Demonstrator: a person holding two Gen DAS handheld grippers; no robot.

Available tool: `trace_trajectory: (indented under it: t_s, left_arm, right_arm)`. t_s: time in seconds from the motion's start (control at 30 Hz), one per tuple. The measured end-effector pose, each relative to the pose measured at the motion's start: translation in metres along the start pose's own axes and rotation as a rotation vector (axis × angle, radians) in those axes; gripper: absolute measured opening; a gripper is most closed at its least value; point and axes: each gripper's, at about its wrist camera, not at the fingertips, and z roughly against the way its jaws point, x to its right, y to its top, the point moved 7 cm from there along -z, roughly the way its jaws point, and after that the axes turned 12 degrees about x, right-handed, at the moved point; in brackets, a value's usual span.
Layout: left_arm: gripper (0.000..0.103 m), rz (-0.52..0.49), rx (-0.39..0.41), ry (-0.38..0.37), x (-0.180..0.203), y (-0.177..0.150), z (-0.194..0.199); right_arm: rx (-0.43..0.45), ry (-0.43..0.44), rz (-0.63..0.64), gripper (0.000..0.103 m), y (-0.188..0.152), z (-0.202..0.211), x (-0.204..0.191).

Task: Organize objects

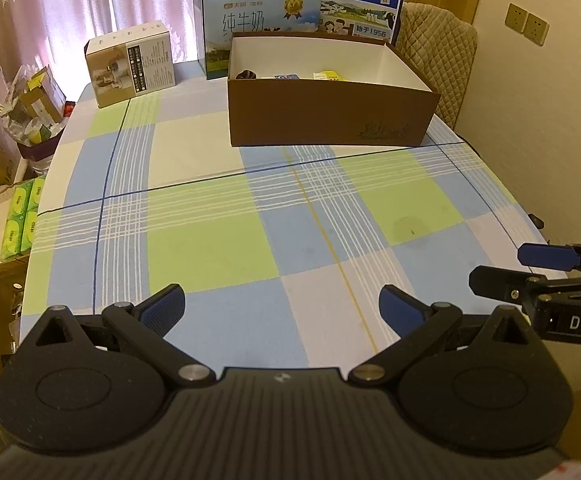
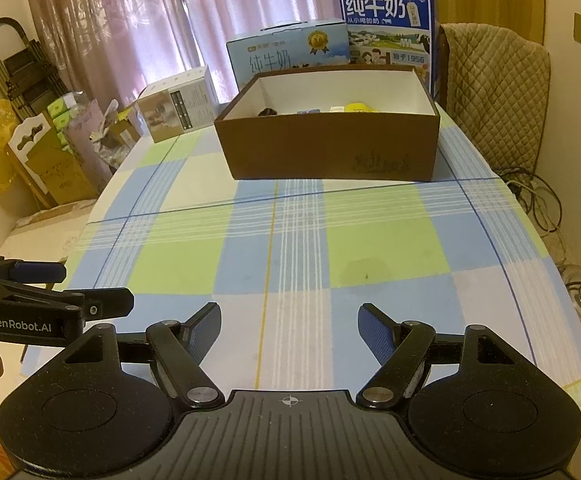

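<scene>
Box (image 1: 330, 116), brown, open-topped, is seen standing at the far side of the surface (image 1: 218, 248), in front of two milk cartons (image 2: 290, 52). It is judged stiff card, light, best taken by a side wall at the rim rather than by the broad face. The checked cloth between box and grippers is bare; no loose item is seen on it.

Inside the box only the tops of small items are seen: a dark one (image 2: 267, 112) at left, a blue one in the middle, a yellow one (image 2: 358, 107) at right. They are too small to identify; probably light, possibly slippery packets, to be pinched across the narrow side.

Left gripper (image 1: 282, 312): jaws wide, nothing between them. Right gripper (image 2: 289, 332): jaws wide, nothing held. Both hover over the near edge, well apart from the box.
</scene>
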Motion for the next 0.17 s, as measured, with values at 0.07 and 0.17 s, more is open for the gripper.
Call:
trace_trajectory:
  t_s: [0.07,0.17]
  left_arm:
    - [0.102,0.000,0.000,0.001,-0.0005,0.0013,-0.0019]
    - [0.102,0.001,-0.001,0.001,-0.0008,0.0016,-0.0029]
  right_arm:
    - [-0.002,0.001,0.000,0.073,0.0012,-0.0026,0.0006]
    - [-0.005,0.003,-0.001,0.073,0.0026,-0.0062,0.0017]
